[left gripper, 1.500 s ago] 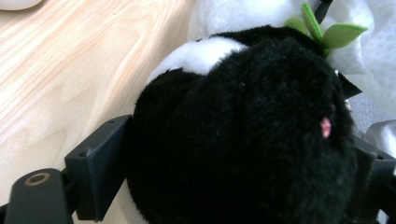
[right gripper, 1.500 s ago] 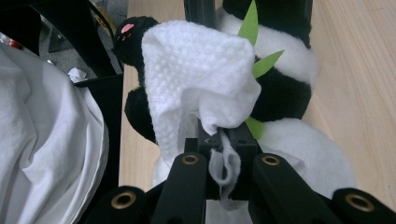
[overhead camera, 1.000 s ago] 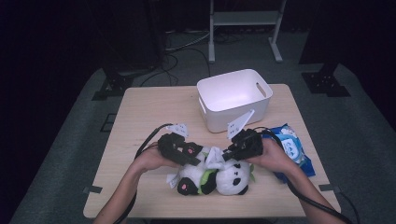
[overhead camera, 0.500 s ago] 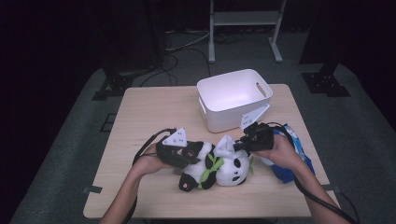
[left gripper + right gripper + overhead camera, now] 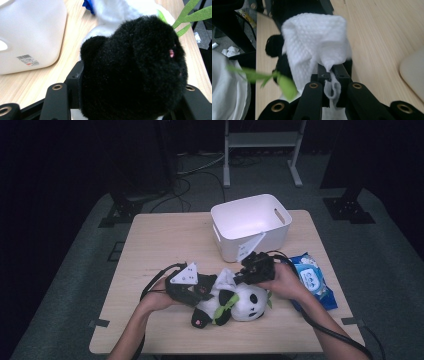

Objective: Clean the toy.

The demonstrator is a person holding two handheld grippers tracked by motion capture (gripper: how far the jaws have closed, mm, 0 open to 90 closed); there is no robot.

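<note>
1. A plush panda point(image 5: 239, 302) lies on its side near the front edge of the desk point(image 5: 165, 245), between the person's two hands
2. The left claw point(image 5: 199, 290) is clamped on a black furry limb of the panda; in the left gripper view that black fur point(image 5: 135, 70) bulges between the two jaws and presses against both
3. The left claw's jaws have just been easing a little wider, with the limb between them all the while
4. The right claw point(image 5: 246, 276) is pinched together on a white wipe point(image 5: 317, 47), whose loose end is squeezed between the jaws and whose bulk drapes forward over the panda's black parts
5. Green felt leaves point(image 5: 223, 306) stick out at the panda's neck
6. A white bin point(image 5: 250, 227) stands on the desk just behind the hands, its open top facing up
7. A blue pack of wipes point(image 5: 312, 279) lies flat on the desk just beyond the right hand, near the right edge
</note>
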